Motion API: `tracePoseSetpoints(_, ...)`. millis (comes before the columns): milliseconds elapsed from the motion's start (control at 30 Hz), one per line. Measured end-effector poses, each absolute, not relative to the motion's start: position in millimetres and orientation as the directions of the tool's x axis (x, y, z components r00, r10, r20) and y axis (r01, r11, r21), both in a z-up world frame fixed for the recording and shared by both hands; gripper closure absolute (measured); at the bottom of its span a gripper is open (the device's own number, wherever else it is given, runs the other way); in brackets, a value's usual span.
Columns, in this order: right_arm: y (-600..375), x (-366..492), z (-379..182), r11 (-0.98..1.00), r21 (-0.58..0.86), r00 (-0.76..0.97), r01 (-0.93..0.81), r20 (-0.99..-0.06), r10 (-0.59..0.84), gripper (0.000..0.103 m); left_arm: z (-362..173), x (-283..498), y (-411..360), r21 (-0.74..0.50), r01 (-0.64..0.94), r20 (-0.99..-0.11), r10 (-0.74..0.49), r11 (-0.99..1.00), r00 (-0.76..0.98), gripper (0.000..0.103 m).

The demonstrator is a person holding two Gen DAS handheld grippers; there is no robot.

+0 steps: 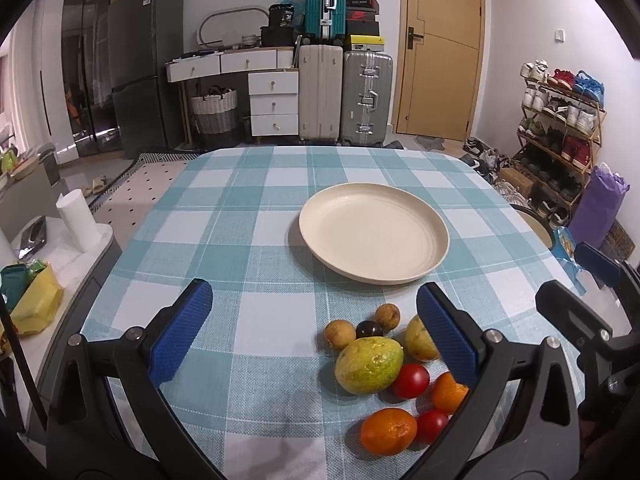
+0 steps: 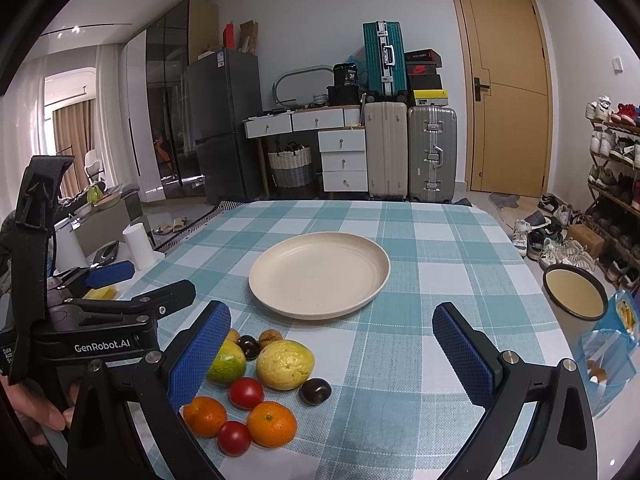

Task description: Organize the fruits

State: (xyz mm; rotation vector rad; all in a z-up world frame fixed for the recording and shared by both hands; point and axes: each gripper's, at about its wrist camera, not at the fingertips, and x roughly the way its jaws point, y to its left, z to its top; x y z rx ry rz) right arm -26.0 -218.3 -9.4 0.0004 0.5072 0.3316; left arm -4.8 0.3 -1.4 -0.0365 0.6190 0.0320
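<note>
- Waiting empty at twelve o'clock, the plate (image 2: 319, 276) looks meant for the fruit pile (image 2: 264, 384).
- Both grippers, left gripper (image 1: 314, 332) and right gripper (image 2: 332, 354), hover with jaws spread, holding nothing, seemingly ready to pick.

Your left gripper (image 1: 316, 332) has two matte black, ribbed plastic arms, each tipped with a blue pad (image 1: 182, 330) of fine cross-hatched texture and pinned by round silver screws behind the pad. Your right gripper (image 2: 332, 354) is built the same way, with blue textured pads (image 2: 200, 354) on black arms. To its left, the other unit's black body carries white "GenRobot.AI" lettering and a black strap.
</note>
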Motion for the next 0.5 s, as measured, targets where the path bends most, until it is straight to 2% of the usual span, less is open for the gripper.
tracePoseSetpoints(500,-219.0,-26.9,-8.1,0.944,0.084,0.824,-0.319,-0.468,0.32,0.0,-2.6,-1.9,-0.9,-0.024,-0.042,-0.595,0.02,0.999,0.804,0.001)
